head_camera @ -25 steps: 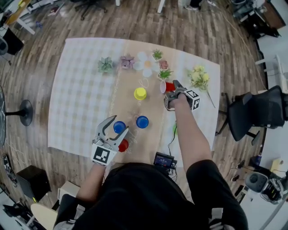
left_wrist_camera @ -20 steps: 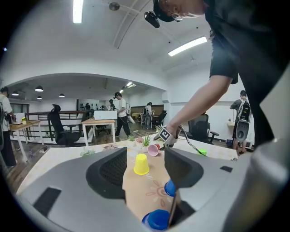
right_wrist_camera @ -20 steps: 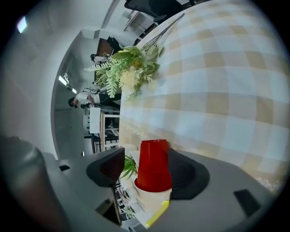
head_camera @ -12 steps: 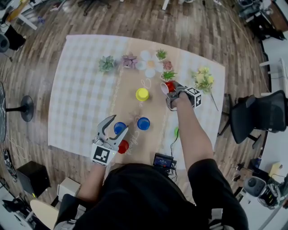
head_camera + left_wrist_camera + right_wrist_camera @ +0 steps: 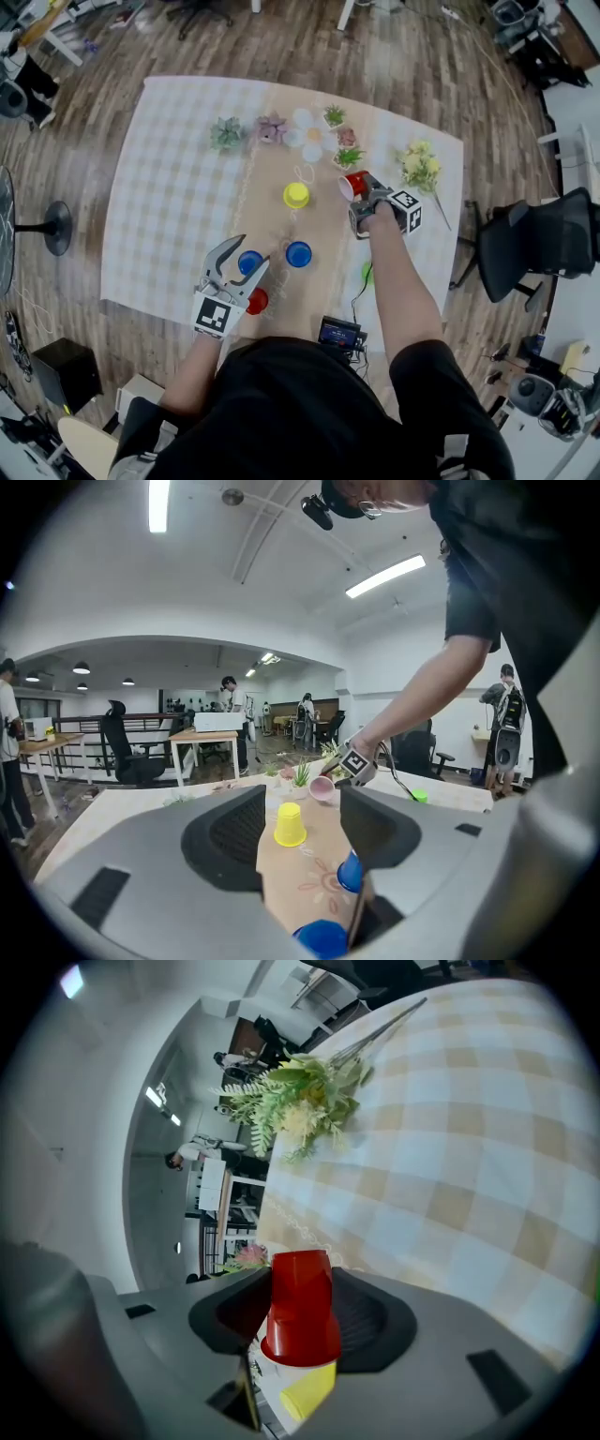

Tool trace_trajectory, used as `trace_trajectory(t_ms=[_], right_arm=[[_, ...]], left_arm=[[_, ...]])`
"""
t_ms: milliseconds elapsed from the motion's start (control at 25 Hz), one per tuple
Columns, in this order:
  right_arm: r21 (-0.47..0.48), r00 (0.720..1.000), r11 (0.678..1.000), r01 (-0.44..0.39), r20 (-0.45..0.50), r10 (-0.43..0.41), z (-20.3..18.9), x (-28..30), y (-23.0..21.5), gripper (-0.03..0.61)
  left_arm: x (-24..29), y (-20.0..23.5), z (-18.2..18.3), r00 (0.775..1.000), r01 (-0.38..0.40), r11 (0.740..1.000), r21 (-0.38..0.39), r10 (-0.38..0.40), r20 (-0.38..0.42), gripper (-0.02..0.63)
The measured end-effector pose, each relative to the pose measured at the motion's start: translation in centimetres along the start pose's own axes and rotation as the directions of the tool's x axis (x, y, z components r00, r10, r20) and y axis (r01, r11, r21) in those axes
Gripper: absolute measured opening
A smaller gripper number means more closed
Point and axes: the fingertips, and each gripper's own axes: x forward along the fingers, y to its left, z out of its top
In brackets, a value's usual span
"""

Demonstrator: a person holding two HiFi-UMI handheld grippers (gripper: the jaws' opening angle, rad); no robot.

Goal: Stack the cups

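Observation:
My right gripper (image 5: 361, 195) has a red cup (image 5: 352, 184) between its jaws, which are closing, the pads pressed on its sides. In the right gripper view the red cup (image 5: 302, 1307) fills the gap, with a yellow cup (image 5: 307, 1387) behind it. That yellow cup (image 5: 296, 195) stands upside down mid-table. Nearer me are a blue cup (image 5: 298, 253), a second blue cup (image 5: 248, 262) and another red cup (image 5: 257, 301). My left gripper (image 5: 251, 253) hangs open over the second blue cup, nothing gripped. In the left gripper view the yellow cup (image 5: 289, 824) lies ahead.
Small potted plants (image 5: 336, 116) and a flower-shaped mat (image 5: 307, 135) line the table's far side, with a yellow-flowered bouquet (image 5: 419, 164) at the right. A green object (image 5: 367, 273) and a small screen device (image 5: 341, 334) sit near the front edge. An office chair (image 5: 534, 234) stands right of the table.
The right gripper's jaws have come in around the red cup and now press on it. The left gripper has stayed open in the same place.

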Motion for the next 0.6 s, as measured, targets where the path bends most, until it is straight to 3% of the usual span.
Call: trace_trajectory(t_ms=[160,240,320,440,520,600], right_arm=[[-0.096,0.98,0.982,-0.163,0.097,0.172,1.2,-3.7,3.1,0.21],[-0.204,0.955,0.95,-0.235,0.133,0.265,1.9,-6.3,5.2,0.21],[-0.332,0.926,0.897,-0.292,0.138,0.353,2.0,-8.9,7.5,0.21],[-0.515,0.869,0.778,-0.359,0.12,0.48,0.6,-13.6,11.1,0.21],[-0.626,0.825,0.676,-0.388,0.091,0.558,-1.2,-17.1,13.2,0.21],[-0.735,0.787,0.554,-0.39,0.047,0.616,-3.3,-20.4,14.9,0.209]], left_arm=[[-1.4,0.4,0.9,0.999,-0.017,1.0,-0.014,0.017,0.046,0.244],[-2.3,0.7,1.2,0.998,-0.026,0.999,-0.022,0.027,0.065,0.244],[-3.3,1.0,1.6,0.996,-0.036,0.999,-0.033,0.038,0.085,0.244],[-5.1,1.0,2.0,0.991,-0.054,0.998,-0.042,0.058,0.116,0.244],[-6.5,0.7,1.8,0.99,-0.067,0.997,-0.046,0.072,0.122,0.244],[-7.9,0.4,1.4,0.989,-0.079,0.995,-0.057,0.085,0.117,0.244]])
